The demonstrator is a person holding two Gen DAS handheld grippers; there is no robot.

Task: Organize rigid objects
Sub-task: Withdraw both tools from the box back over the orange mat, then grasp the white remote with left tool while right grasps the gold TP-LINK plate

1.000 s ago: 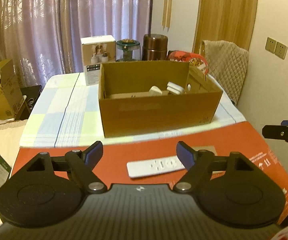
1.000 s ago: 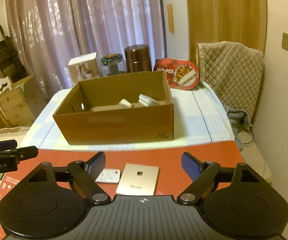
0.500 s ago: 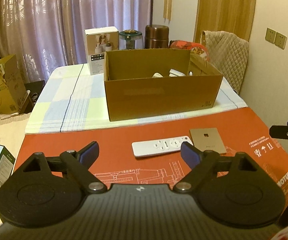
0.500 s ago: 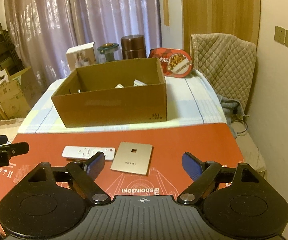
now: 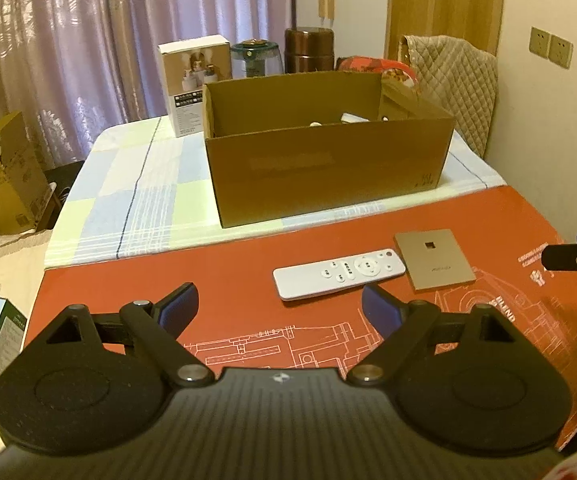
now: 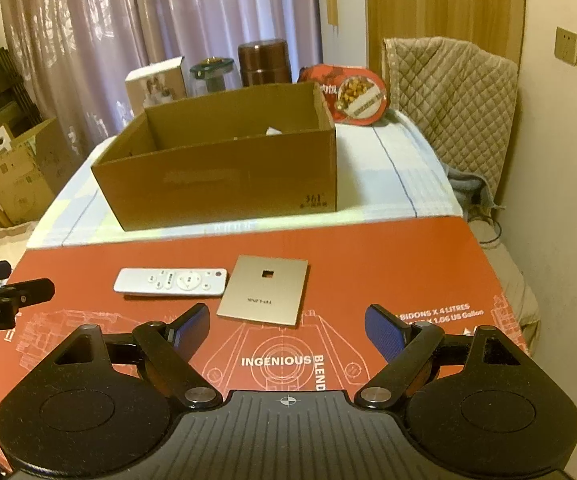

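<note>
A white remote control lies flat on the red cardboard sheet. A flat gold square device lies just right of it. Behind them stands an open brown cardboard box with a few white items inside, mostly hidden by its front wall. My left gripper is open and empty, above the sheet, short of the remote. My right gripper is open and empty, short of the gold device. Each gripper's tip shows at the edge of the other's view.
The box stands on a checked tablecloth. Behind it are a white product box, a glass jar, a brown canister and a red food tin. A quilted chair stands right. Cardboard boxes stand left.
Both grippers have drawn back toward me from the box. The remote and gold device now show fully ahead of the fingers. Both stay open.
</note>
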